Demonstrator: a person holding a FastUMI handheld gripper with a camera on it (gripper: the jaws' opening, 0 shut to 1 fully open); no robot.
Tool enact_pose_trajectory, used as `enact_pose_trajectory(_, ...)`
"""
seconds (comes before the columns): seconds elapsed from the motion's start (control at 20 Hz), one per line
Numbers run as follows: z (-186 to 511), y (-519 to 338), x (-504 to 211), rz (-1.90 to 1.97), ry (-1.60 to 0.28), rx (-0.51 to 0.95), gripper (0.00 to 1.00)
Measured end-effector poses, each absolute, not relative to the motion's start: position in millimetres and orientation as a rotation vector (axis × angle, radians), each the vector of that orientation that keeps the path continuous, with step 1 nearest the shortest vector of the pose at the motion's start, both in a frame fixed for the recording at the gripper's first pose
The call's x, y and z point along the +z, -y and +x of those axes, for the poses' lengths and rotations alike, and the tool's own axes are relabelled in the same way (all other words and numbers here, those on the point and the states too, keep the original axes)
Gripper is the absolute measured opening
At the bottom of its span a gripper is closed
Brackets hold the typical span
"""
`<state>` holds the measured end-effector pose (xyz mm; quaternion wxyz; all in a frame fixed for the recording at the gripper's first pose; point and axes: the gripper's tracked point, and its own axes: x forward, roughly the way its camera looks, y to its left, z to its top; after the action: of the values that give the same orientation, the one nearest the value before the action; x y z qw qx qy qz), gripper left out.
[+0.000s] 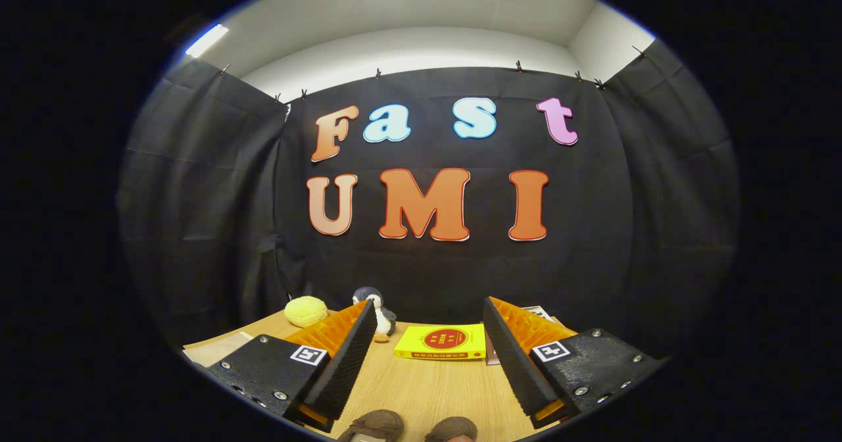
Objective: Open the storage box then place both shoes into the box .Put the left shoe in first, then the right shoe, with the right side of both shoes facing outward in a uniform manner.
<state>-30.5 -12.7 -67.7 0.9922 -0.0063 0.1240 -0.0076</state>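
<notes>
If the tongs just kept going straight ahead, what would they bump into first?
Probably the yellow book. The tongs are open with nothing between them, and the book lies flat on the wooden table just ahead. If they pass above it, the black cloth wall comes next; height is hard to judge.

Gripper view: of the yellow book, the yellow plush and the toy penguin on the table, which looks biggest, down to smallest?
1. yellow book, clearly largest.
2. yellow plush and toy penguin: near alike; a finger hides part of the penguin, so unranked.

The gripper is open, holding nothing.

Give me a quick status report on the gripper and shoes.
Gripper fingers open, holding nothing. Two brown shoes on the table just beneath the fingers, untouched. Yellow book beyond the fingers.
</notes>
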Motion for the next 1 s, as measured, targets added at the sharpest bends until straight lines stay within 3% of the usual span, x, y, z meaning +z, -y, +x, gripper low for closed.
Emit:
enact_pose_trajectory(0.15, -36.8, 21.1, -53.9, -0.042, -0.179, -0.01, 0.97)
enact_pose_trajectory(0.4, -49.4, 2.6, -72.2, -0.005, -0.254, 0.059, 0.97)
enact_pose_trajectory(1.0, -117.7, -137.9, -188.8, 0.281, -0.777, 0.425, 0.98)
